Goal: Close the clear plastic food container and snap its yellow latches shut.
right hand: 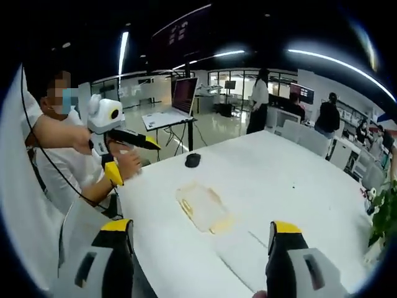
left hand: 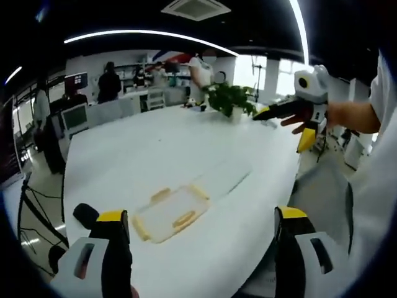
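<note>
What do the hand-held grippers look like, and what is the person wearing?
Each hand-held gripper has black jaws with yellow tips and a pale grey body. The left hand-held gripper and the right hand-held gripper both look this way. The person wears a white short-sleeved shirt.

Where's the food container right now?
The clear food container lies flat on the white table, near its edge, just ahead of the left gripper; in the right gripper view it sits mid-table, beyond the right gripper.

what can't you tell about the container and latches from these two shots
- Container, left gripper view: small and blurred; lid seated or loose unclear.
- Yellow latches: snapped or open too blurred to tell.
- Container, right gripper view: clear plastic fades into the white table; edges and contents uncertain.
</note>
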Available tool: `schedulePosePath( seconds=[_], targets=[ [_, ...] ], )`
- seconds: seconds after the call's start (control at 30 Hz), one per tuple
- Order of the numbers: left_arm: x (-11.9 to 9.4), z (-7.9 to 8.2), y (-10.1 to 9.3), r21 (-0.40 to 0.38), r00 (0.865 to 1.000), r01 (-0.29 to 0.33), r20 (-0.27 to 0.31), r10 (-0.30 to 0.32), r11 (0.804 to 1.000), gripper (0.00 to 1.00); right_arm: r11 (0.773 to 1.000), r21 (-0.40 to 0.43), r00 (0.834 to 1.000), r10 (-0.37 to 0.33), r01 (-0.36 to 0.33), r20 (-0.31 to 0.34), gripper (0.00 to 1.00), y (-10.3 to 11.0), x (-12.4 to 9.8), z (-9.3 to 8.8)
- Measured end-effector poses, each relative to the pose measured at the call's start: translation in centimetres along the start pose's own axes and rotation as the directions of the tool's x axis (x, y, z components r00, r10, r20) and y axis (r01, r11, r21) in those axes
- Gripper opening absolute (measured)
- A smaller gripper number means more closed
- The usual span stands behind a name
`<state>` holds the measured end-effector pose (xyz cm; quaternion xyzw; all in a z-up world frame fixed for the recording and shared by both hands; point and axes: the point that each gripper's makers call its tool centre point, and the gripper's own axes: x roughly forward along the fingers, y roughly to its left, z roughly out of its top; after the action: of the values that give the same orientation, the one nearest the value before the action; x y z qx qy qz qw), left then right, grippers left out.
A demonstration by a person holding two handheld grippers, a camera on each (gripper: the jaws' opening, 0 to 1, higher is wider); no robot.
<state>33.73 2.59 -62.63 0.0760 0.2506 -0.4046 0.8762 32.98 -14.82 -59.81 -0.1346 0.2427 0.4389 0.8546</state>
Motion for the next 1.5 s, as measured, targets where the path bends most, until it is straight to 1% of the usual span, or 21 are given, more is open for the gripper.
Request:
schedulePosePath(
  seconds=[0.1,0.13,0.23,0.3,0.33,0.37,0.5,0.53,0.57,0.77,0.83,0.87,0.93,0.97,1.03,1.13,1.2,1.27,1.33,1.43,1.5],
  targets=[
    [0.6,-0.2,0.4,0.027,0.999,0.033,-0.019,-0.032,0.999,0.96,1.000,-0.008,1.000,0.030,-0.030,-0.006,0.89,-0.3,0.8,0.0],
    [0.8,-0.7,0.9,0.052,0.998,0.040,-0.044,-0.038,0.998,0.95,0.999,-0.008,0.999,0.035,-0.035,-0.006,0.88,-0.5,1.1,-0.1],
    [1.4,-1.2,1.9,0.089,0.996,0.058,-0.079,-0.051,0.994,0.94,0.998,-0.042,0.998,0.040,-0.042,-0.037,0.86,-1.1,1.9,-0.7],
    [1.7,-1.6,2.3,0.131,0.993,0.078,-0.103,-0.065,0.988,0.94,0.997,-0.049,0.997,0.050,-0.052,-0.052,0.86,-1.4,2.5,-0.8],
    [1.8,-1.7,2.5,0.169,0.991,0.098,-0.110,-0.080,0.981,0.92,0.997,-0.051,0.997,0.057,-0.060,-0.058,0.86,-1.5,2.9,-0.9],
    [1.9,-1.6,2.9,0.189,0.992,0.093,-0.105,-0.074,0.978,0.90,0.996,-0.062,0.996,0.060,-0.064,-0.069,0.86,-1.6,3.1,-1.1],
    [2.6,-1.7,3.9,0.188,0.989,0.117,-0.112,-0.097,0.975,0.88,0.993,-0.088,0.993,0.067,-0.076,-0.096,0.83,-1.9,4.4,-1.5],
    [2.8,-1.8,4.0,0.207,0.988,0.123,-0.119,-0.100,0.970,0.87,0.993,-0.091,0.993,0.071,-0.079,-0.094,0.83,-1.9,4.6,-1.5],
    [3.0,-2.1,4.3,0.236,0.984,0.134,-0.143,-0.102,0.962,0.87,0.992,-0.092,0.993,0.074,-0.083,-0.092,0.82,-1.9,4.8,-1.4],
    [4.2,-2.9,5.6,0.278,0.974,0.173,-0.188,-0.123,0.945,0.84,0.980,-0.168,0.988,0.088,-0.109,-0.131,0.76,-2.1,6.6,-2.0],
    [4.5,-3.3,6.0,0.287,0.970,0.188,-0.204,-0.132,0.939,0.83,0.976,-0.183,0.987,0.090,-0.114,-0.134,0.75,-2.2,7.3,-2.1],
    [4.7,-3.5,6.2,0.301,0.967,0.198,-0.217,-0.135,0.933,0.82,0.974,-0.193,0.985,0.090,-0.118,-0.148,0.75,-2.3,7.7,-2.5],
    [5.0,-3.9,6.5,0.303,0.964,0.208,-0.227,-0.141,0.930,0.81,0.961,-0.247,0.980,0.082,-0.126,-0.184,0.74,-2.7,8.1,-3.3],
    [5.2,-4.5,6.9,0.310,0.958,0.217,-0.252,-0.140,0.926,0.80,0.953,-0.271,0.977,0.080,-0.133,-0.199,0.72,-2.9,8.5,-3.7],
    [5.5,-5.0,7.4,0.299,0.953,0.225,-0.268,-0.145,0.927,0.81,0.952,-0.267,0.975,0.094,-0.147,-0.200,0.68,-2.9,9.0,-4.0],
    [5.8,-5.8,7.5,0.309,0.941,0.259,-0.296,-0.166,0.915,0.78,0.954,-0.252,0.973,0.114,-0.164,-0.200,0.68,-3.1,9.7,-4.1],
    [6.0,-6.1,7.5,0.315,0.934,0.282,-0.305,-0.185,0.906,0.72,0.951,-0.250,0.970,0.135,-0.184,-0.201,0.66,-3.1,10.2,-4.2],
    [6.3,-6.2,7.6,0.320,0.932,0.294,-0.304,-0.196,0.901,0.70,0.954,-0.231,0.969,0.142,-0.189,-0.204,0.65,-3.3,10.8,-4.4],
    [6.6,-6.2,7.6,0.320,0.932,0.296,-0.304,-0.199,0.900,0.72,0.954,-0.230,0.966,0.142,-0.192,-0.215,0.64,-3.6,11.3,-4.7],
    [7.0,-6.7,7.7,0.323,0.920,0.323,-0.326,-0.215,0.890,0.70,0.948,-0.255,0.965,0.132,-0.189,-0.226,0.57,-4.0,11.9,-5.0],
    [7.3,-6.9,7.7,0.330,0.911,0.349,-0.338,-0.235,0.877,0.69,0.948,-0.243,0.961,0.145,-0.203,-0.237,0.57,-4.0,12.4,-5.4]
  ],
)
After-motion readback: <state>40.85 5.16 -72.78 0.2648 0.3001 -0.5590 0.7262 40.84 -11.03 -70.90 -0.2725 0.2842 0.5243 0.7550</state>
